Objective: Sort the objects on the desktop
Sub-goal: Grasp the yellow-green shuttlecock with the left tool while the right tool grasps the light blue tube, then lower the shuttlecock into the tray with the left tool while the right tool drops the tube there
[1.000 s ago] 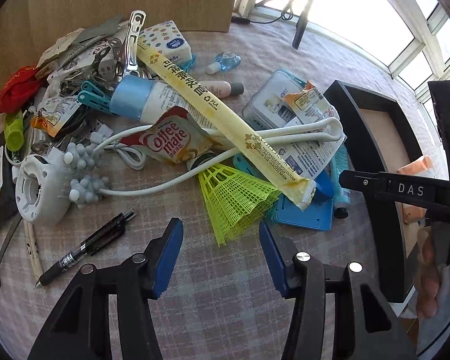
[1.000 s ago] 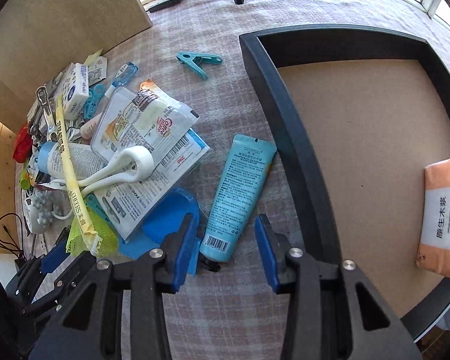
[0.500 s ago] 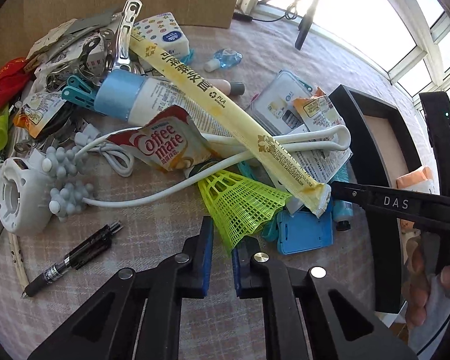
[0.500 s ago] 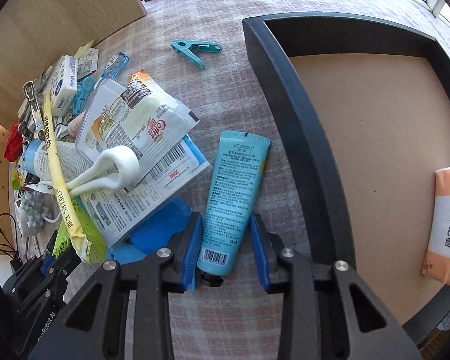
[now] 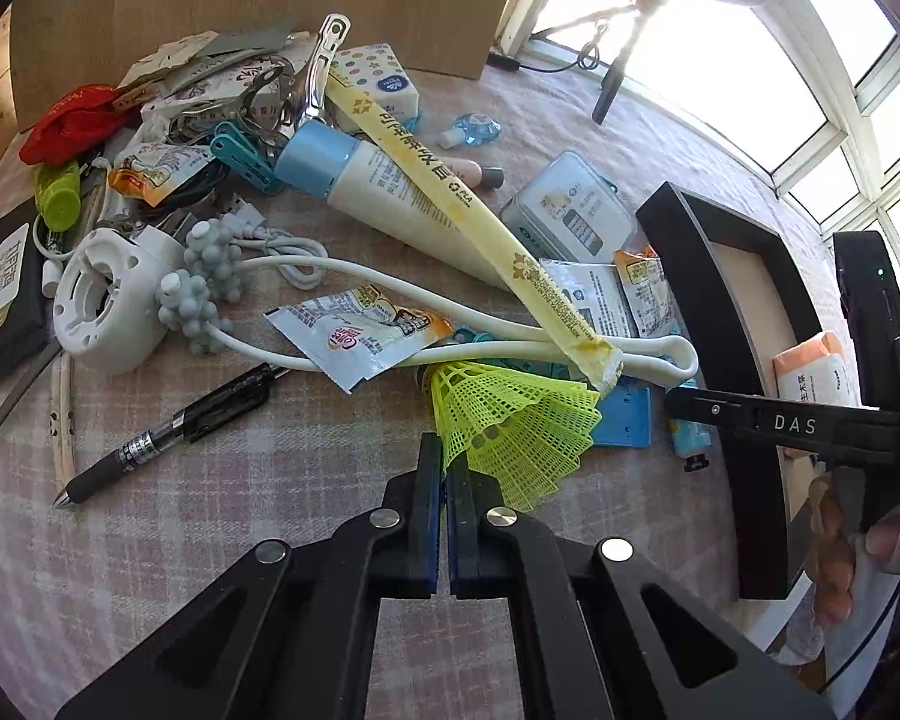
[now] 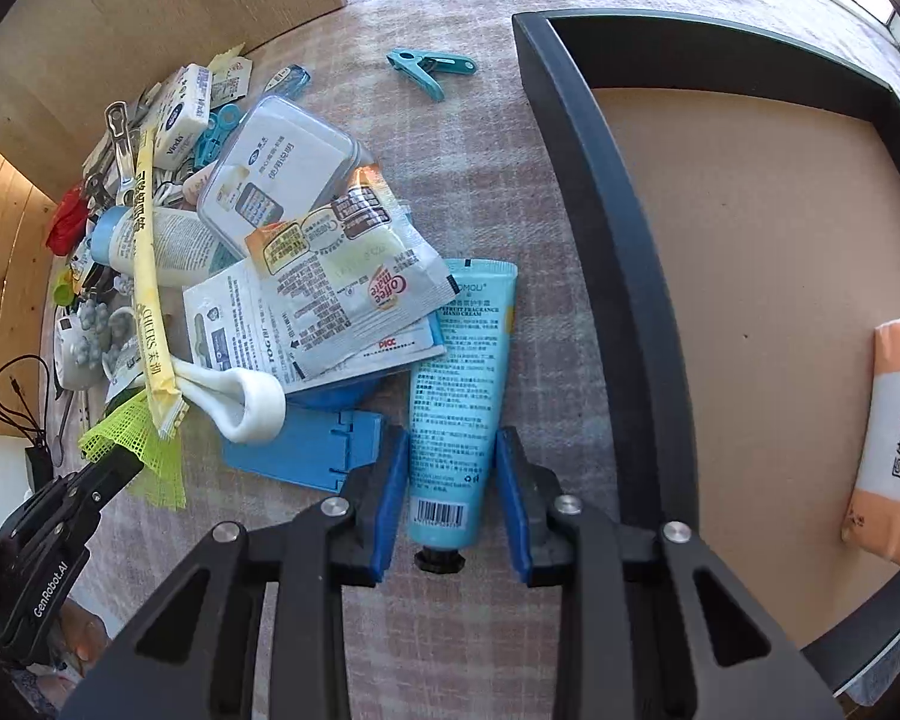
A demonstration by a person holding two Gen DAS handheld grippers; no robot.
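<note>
My left gripper is shut on the skirt edge of a yellow-green shuttlecock at the near edge of the clutter pile; the shuttlecock also shows in the right wrist view. My right gripper is open, its blue pads on either side of a teal hand cream tube that lies on the cloth, cap toward me. A gap shows between each pad and the tube. The black tray with a tan floor sits just right of the tube.
An orange tissue pack lies in the tray. The pile holds a white massager, a yellow sleeve, a Coffee-mate sachet, a pen, a blue box and a lotion tube. A teal clip lies apart.
My left gripper closed from wide open onto the shuttlecock and pulled it out; the Coffee-mate sachet flipped over. My right gripper moved forward so its open pads straddle the hand cream tube.
</note>
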